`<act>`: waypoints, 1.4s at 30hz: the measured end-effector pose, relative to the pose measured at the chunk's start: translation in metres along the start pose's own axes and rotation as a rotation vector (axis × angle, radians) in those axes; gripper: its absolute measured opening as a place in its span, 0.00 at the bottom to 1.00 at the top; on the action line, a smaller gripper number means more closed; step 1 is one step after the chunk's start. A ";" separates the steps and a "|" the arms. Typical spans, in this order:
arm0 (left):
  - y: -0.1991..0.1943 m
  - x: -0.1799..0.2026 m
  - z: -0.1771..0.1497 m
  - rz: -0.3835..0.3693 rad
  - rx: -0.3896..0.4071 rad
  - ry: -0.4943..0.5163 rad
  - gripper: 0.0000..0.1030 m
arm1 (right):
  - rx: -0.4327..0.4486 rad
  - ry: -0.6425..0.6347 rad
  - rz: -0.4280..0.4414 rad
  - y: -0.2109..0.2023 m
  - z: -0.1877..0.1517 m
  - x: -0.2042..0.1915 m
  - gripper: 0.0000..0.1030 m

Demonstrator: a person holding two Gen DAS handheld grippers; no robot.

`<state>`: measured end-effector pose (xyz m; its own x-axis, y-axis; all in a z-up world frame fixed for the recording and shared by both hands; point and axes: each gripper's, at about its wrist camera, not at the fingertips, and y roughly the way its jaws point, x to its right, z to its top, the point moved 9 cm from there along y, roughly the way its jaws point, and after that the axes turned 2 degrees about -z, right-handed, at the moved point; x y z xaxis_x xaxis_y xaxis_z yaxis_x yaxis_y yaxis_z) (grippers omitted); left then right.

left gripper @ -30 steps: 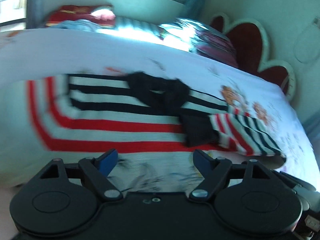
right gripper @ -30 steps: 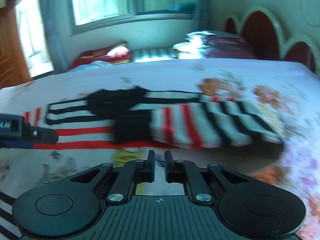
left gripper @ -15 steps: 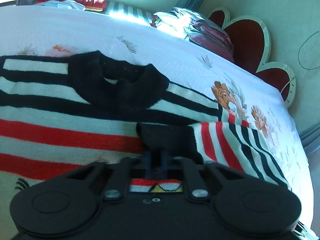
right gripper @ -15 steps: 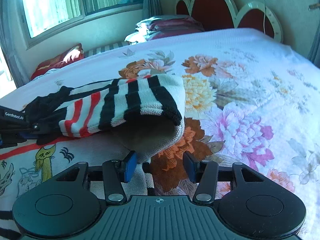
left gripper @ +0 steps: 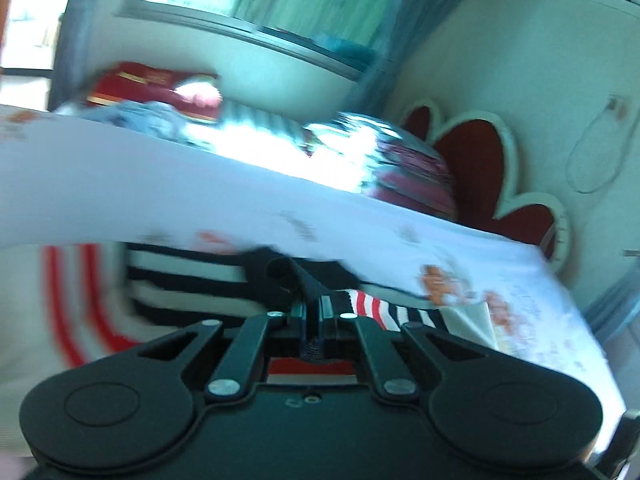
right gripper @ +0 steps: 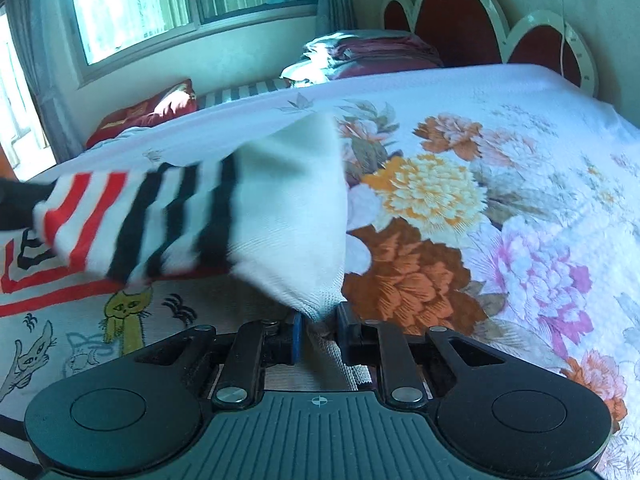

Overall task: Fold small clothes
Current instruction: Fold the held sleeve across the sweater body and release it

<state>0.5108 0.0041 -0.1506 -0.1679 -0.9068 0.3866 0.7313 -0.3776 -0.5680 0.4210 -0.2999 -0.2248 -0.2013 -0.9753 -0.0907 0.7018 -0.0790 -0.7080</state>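
A small knit sweater (left gripper: 188,280) with black, white and red stripes lies on the bed; the left wrist view is blurred. My left gripper (left gripper: 314,308) is shut on a black cuff or edge of the sweater (left gripper: 304,280), which is lifted. In the right wrist view the striped sleeve (right gripper: 168,216) with its white underside (right gripper: 296,216) is raised off the bed. My right gripper (right gripper: 318,330) is shut on the white edge of the sweater. The sweater's body with cat drawings (right gripper: 124,312) lies flat at the lower left.
The floral bedspread (right gripper: 500,220) stretches to the right. Folded bedding (right gripper: 360,52) and a red pillow (right gripper: 156,110) lie at the far edge under the window. A red scalloped headboard (right gripper: 472,28) stands at the back right.
My right gripper has closed on the white edge under the sleeve and lifted it. My left gripper, shut on the black cuff, has risen and pulled back, lifting the cloth.
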 end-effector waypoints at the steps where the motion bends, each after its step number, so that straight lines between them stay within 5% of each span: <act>1: -0.006 -0.016 -0.003 0.034 -0.004 -0.017 0.03 | 0.012 -0.010 0.001 -0.003 0.001 -0.003 0.13; 7: 0.002 -0.068 -0.056 0.144 -0.119 -0.067 0.03 | -0.023 -0.051 -0.033 0.006 -0.013 -0.001 0.13; 11: 0.008 -0.070 -0.075 0.197 -0.146 0.004 0.05 | -0.048 -0.047 0.005 0.002 -0.013 0.007 0.13; 13: -0.002 -0.066 -0.067 0.221 -0.117 0.022 0.15 | -0.048 -0.031 0.029 -0.008 -0.012 0.010 0.14; 15: -0.018 -0.064 -0.056 0.236 -0.058 0.030 0.24 | -0.037 0.003 0.050 -0.017 -0.009 0.016 0.28; 16: -0.025 -0.062 -0.051 0.247 -0.034 0.032 0.32 | -0.023 0.017 0.057 -0.021 -0.006 0.018 0.42; 17: -0.031 -0.060 -0.046 0.252 -0.009 0.036 0.35 | -0.008 0.029 0.062 -0.024 -0.001 0.020 0.49; 20: -0.032 -0.046 -0.037 0.225 0.013 0.065 0.38 | 0.023 0.047 0.083 -0.022 0.020 0.021 0.49; 25: 0.004 -0.021 -0.047 0.168 -0.054 0.100 0.38 | 0.001 0.073 0.100 0.025 0.051 0.020 0.49; 31: 0.037 -0.024 -0.069 0.189 -0.139 0.120 0.38 | -0.024 0.051 0.110 0.079 0.077 0.008 0.49; 33: 0.040 -0.029 -0.073 0.202 -0.141 0.121 0.39 | -0.044 0.092 0.126 0.094 0.083 0.010 0.49; 34: 0.042 -0.031 -0.073 0.206 -0.140 0.117 0.38 | -0.055 0.107 0.127 0.100 0.085 0.011 0.41; 35: 0.043 -0.032 -0.073 0.208 -0.140 0.114 0.38 | -0.073 0.114 0.137 0.106 0.086 0.010 0.19; 37: 0.044 -0.032 -0.072 0.214 -0.141 0.121 0.38 | -0.059 0.094 0.124 0.107 0.088 0.007 0.09; 42: 0.048 -0.030 -0.070 0.219 -0.136 0.141 0.39 | 0.000 0.034 0.033 0.111 0.081 0.018 0.09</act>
<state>0.5049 0.0001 -0.2405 -0.1131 -0.9831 0.1442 0.6668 -0.1827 -0.7224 0.5508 -0.3430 -0.2486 -0.2008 -0.9699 -0.1376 0.7082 -0.0467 -0.7044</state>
